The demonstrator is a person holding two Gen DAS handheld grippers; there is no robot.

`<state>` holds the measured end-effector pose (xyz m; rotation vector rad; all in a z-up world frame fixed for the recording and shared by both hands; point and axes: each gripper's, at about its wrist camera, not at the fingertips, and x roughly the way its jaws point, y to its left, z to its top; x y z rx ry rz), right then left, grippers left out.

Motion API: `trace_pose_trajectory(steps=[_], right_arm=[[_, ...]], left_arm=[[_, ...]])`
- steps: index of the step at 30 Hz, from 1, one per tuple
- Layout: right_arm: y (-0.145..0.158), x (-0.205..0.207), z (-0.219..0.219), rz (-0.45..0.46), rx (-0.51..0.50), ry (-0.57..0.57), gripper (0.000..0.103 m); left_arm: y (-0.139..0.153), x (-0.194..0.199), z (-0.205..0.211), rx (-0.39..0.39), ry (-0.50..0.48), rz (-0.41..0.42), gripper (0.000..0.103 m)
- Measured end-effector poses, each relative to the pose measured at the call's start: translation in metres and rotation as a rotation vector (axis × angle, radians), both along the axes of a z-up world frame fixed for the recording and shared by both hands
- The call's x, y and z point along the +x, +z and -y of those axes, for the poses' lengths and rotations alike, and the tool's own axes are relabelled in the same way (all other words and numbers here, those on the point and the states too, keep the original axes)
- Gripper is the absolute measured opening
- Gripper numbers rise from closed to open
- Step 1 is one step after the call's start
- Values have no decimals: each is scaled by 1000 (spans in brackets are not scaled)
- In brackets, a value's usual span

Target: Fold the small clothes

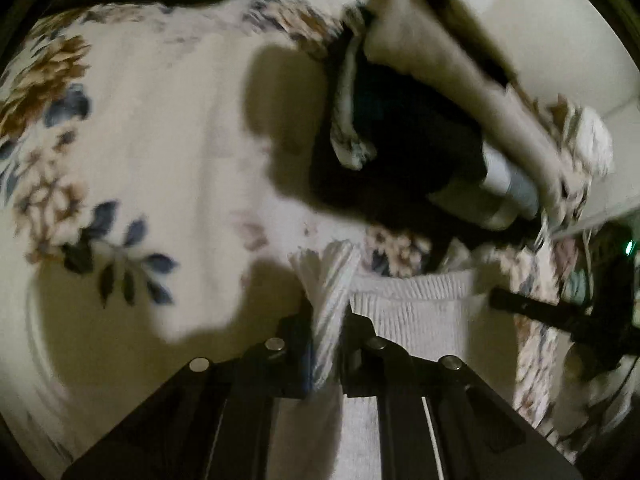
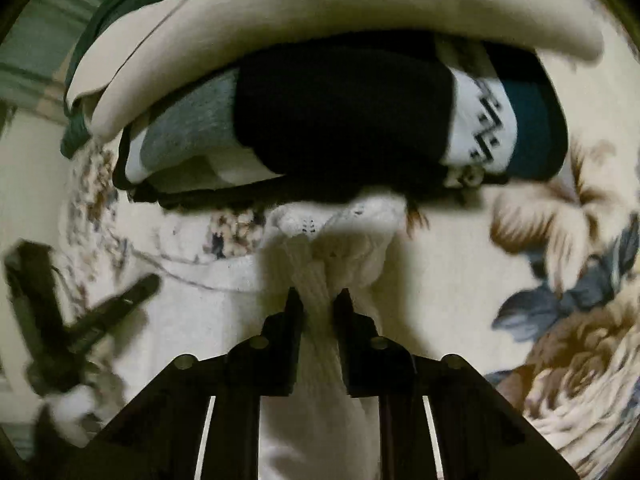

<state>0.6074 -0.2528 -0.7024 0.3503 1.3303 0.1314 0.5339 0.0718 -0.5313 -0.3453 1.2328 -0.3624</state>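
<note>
Sock: a white ribbed sock [image 1: 416, 304] hangs stretched between the two claws, above the floral cover; its knit cuff edge faces the left wrist camera.
Left claw: the left claw [image 1: 326, 312] is closed narrow on a bunched, pleated end of the sock, the fabric squeezed between both fingers and running back under the camera.
Right claw: the right claw [image 2: 318, 300] is pinched on the other gathered end of the sock [image 2: 320, 320], ribs pressed into a tight column between its fingers; loose white knit bulges just past the tips.
Cross view: the right claw shows as a dark bar [image 1: 560, 316] at the right edge of the left wrist view; the left claw shows blurred at the lower left [image 2: 80, 320] of the right wrist view.
Cover: a cream cover [image 1: 160, 140] with brown and blue flowers lies under everything.
Pile: a heap of clothes [image 2: 344, 120] sits just beyond the sock, black, grey, teal and a white piece with a black zigzag, with a beige cloth [image 2: 320, 20] draped over the top.
Sharpness: both views are motion-blurred, so fine detail in the pile cannot be told.
</note>
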Motion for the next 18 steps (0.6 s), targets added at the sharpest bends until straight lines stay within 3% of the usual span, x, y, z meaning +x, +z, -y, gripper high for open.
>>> trace_pose_trajectory(steps=[2,7,11,14,17,18], right_arm=[[6,-3,6,14,8,-58,11],[-1,-4,26,-24,39,-156,9],[-22,13,20,-75,-2,-124,9],[-22,18,21,-108,36,-112,12],[-12,10,39,-122,128,-107,37],[-7,3,46,-113,157,-105,51]], left_arm=[[3,-1,-18,-66,50,-10,7],[-19,-1,-37,-119,109,-70,7],[-53,5,-45,-195,150,-158,8],[-49,4,-48,-254,152,-183,15],[-25,-8,-55,-268,137,-162,37],[-19,-14,-58,-286,134,-154,49]])
